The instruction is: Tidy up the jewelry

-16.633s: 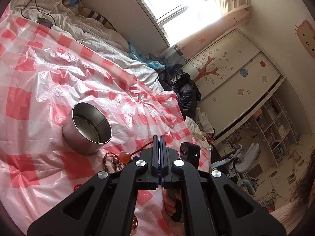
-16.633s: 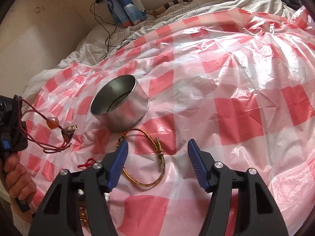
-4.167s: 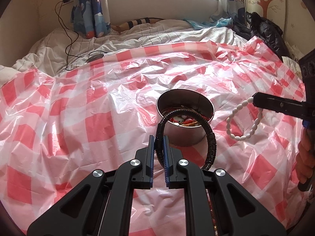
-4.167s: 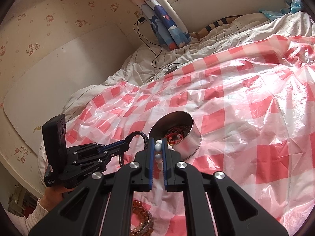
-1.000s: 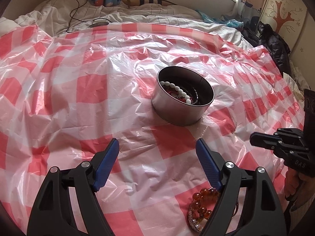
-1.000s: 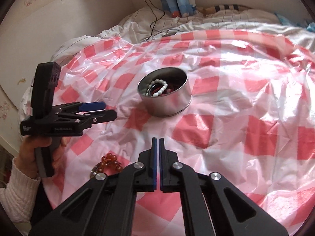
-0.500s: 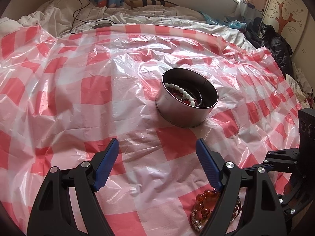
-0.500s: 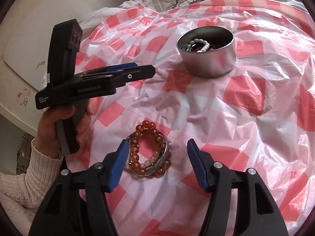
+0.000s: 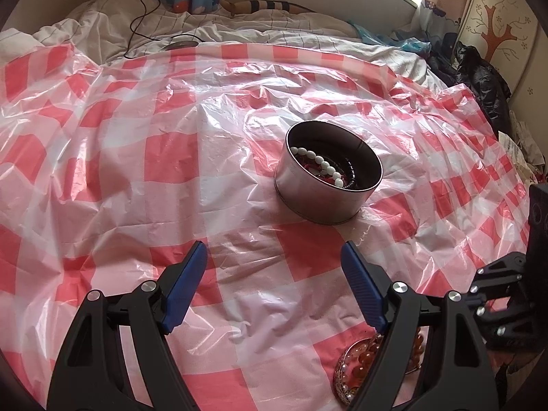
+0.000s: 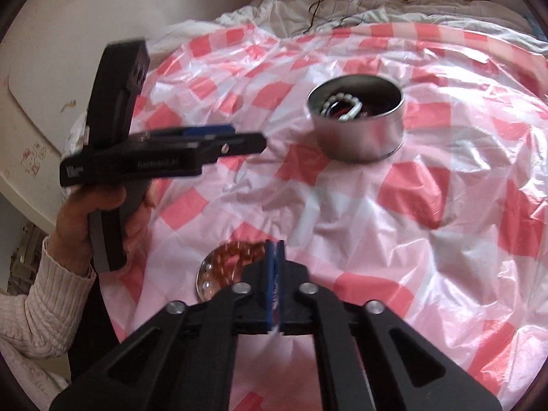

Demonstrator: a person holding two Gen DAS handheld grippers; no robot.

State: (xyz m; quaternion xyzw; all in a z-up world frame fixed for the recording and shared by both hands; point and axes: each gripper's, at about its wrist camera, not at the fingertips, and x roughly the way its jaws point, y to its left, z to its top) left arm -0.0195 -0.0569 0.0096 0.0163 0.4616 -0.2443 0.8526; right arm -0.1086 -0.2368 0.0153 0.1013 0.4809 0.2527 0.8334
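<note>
A round metal tin (image 9: 328, 185) is seen near the middle of the red-and-white checked plastic sheet (image 9: 137, 157) spread over the bed; white bead bracelet (image 9: 320, 166) plus dark and red pieces are already held inside it. One item is left out: an amber bead bracelet (image 10: 233, 257), w/ a strand of clear/pearly beads beside it, lying on the sheet toward its near edge, well apart from the tin.

Left gripper (image 9: 274, 287) is held above the sheet w/ jaws spread wide and nothing between them; the amber beads are partly hidden behind its right finger. Right gripper (image 10: 274, 274) is blurred; its blue pads are seen pressed together just at the bracelet's near-right side; whether a bead or cord is pinched between them cannot be told from either view.

Handling, as judged: bracelet prob. light, beads hard and glossy so likely to slip or roll out of a flat pinch; cord soft, so the loop is expected to sag and swing once lifted. Best taken across the stacked loops at one side, or by the cord between beads; the thin plastic underneath may be snagged and dragged if the pinch is made too low.
</note>
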